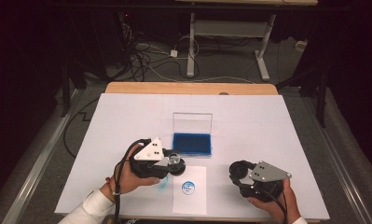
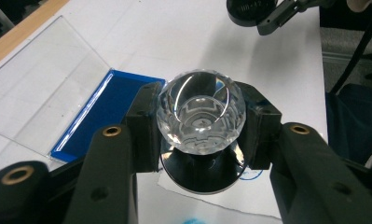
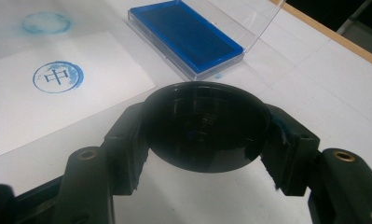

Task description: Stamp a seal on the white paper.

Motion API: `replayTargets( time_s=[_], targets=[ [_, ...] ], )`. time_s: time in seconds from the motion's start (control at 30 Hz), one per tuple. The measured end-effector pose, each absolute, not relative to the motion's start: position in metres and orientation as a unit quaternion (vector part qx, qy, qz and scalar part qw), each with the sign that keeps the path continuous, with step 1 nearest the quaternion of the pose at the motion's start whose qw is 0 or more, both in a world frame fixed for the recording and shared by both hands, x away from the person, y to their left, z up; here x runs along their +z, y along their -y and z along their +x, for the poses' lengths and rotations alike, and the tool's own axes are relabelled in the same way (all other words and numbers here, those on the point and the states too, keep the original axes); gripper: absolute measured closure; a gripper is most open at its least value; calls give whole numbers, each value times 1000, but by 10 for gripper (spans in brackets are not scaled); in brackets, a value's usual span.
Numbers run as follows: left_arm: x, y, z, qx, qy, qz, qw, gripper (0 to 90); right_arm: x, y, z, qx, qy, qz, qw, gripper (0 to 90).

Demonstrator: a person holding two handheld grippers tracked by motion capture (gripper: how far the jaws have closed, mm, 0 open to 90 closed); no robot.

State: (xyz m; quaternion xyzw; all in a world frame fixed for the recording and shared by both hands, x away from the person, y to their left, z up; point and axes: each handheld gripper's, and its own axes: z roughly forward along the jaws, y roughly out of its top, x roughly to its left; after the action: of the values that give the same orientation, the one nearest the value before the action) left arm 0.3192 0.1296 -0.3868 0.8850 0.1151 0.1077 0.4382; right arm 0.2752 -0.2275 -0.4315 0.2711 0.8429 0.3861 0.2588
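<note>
L claw (image 2: 200, 140): clenched on stamp (image 2: 201, 116) by its clear faceted knob; black base hangs below, face down, prob. so the inked face stays off the paper.
Stamp pos.: above near-left corner of paper slip (image 1: 189, 198), close to table (image 1: 267, 121).
R claw (image 3: 207, 140): clenched on black cap (image 3: 206, 123), hollow side up, prob. ready to take the stamp base.
Print (image 1: 188, 187): blue ring w/ character, mid-slip, done.
Ink pad (image 1: 192, 143): beyond slip, lid upright at far side; blocks fwd travel.
Smudge (image 1: 162, 185): blue, beside slip's left edge.
Open room: wide bare table betw. claws and to far right; near edge is close.
</note>
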Motion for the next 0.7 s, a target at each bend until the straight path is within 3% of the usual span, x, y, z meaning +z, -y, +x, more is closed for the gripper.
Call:
replayTargets(
  time_s=[0.7],
  targets=[
    [-384,-146,313,124,-138,880,436,546,-434,213,285,388,-852,251,248,386]
  ],
)
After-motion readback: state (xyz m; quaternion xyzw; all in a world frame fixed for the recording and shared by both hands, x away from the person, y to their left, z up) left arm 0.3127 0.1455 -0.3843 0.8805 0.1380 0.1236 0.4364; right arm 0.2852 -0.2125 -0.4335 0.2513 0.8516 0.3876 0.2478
